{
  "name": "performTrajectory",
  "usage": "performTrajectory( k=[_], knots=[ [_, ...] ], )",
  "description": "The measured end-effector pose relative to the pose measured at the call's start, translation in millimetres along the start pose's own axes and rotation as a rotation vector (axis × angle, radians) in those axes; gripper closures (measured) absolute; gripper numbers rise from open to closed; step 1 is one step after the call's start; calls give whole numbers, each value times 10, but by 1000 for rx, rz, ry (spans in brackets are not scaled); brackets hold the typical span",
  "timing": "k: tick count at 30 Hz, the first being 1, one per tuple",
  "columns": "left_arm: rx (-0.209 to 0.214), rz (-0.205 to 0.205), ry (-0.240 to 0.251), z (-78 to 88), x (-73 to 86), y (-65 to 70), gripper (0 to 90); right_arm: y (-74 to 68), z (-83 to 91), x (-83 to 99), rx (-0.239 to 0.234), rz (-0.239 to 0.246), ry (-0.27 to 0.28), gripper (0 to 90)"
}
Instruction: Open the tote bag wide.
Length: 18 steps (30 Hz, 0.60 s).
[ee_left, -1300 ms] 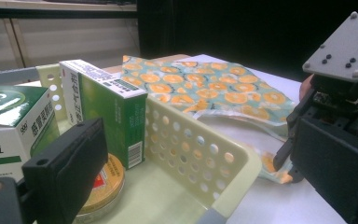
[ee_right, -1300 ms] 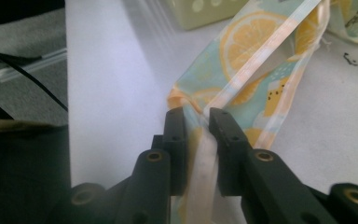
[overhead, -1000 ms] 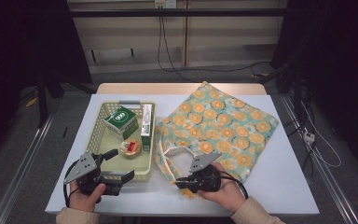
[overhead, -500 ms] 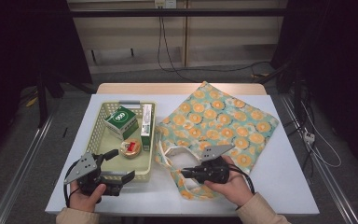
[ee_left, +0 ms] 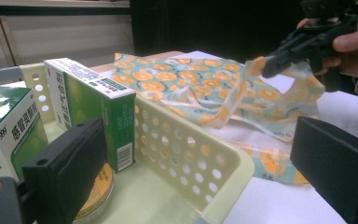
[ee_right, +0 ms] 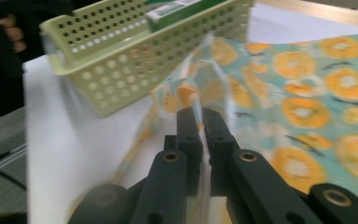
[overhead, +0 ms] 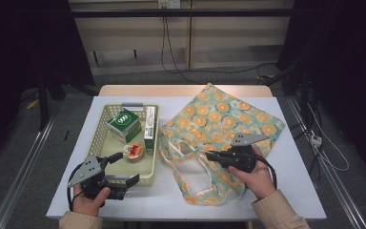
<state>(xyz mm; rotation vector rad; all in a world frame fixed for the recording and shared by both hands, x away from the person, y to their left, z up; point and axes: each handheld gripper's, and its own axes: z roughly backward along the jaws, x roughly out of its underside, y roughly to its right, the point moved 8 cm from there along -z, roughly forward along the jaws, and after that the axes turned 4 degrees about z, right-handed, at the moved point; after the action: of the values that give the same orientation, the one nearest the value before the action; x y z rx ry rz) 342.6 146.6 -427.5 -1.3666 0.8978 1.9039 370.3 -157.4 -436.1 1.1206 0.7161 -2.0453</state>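
An orange-patterned cloth bag (overhead: 224, 119) lies on the right half of the white table. My right gripper (overhead: 208, 155) hovers over its near-left part, shut on a strip of the bag's edge or strap. In the right gripper view that strip of the bag (ee_right: 317, 93) runs up between the closed jaws of the right gripper (ee_right: 200, 116). My left gripper (overhead: 126, 168) is open at the near right corner of the pale yellow basket (overhead: 97, 138). In the left gripper view the left gripper (ee_left: 200, 154) has one jaw inside the basket wall (ee_left: 186, 154) and one outside.
The basket holds a green box (overhead: 124, 123), a long green-and-white box (overhead: 149, 129) standing on edge, and a round tin (overhead: 134, 151). Bare white tabletop (overhead: 295, 186) lies right of the bag, near the front edge. Dark floor and cables surround the table.
The right gripper has moved away from the person, to the right and upward, pulling the bag's strip up with it. The left gripper has stayed at the basket corner.
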Motion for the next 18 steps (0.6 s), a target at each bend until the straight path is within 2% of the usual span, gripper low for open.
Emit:
performTrajectory(
  k=[8, 15, 18],
  knots=[
    [-3, 6, 2, 30, 8, -4, 37, 345, 59, 79, 90, -49, 9, 876],
    [-9, -2, -8, 19, 16, -9, 38, 597, 82, 221, 170, -71, -25, 864],
    [-9, -4, -7, 19, 12, -14, 38, 688, 98, 270, 187, -92, -31, 862]
  ],
)
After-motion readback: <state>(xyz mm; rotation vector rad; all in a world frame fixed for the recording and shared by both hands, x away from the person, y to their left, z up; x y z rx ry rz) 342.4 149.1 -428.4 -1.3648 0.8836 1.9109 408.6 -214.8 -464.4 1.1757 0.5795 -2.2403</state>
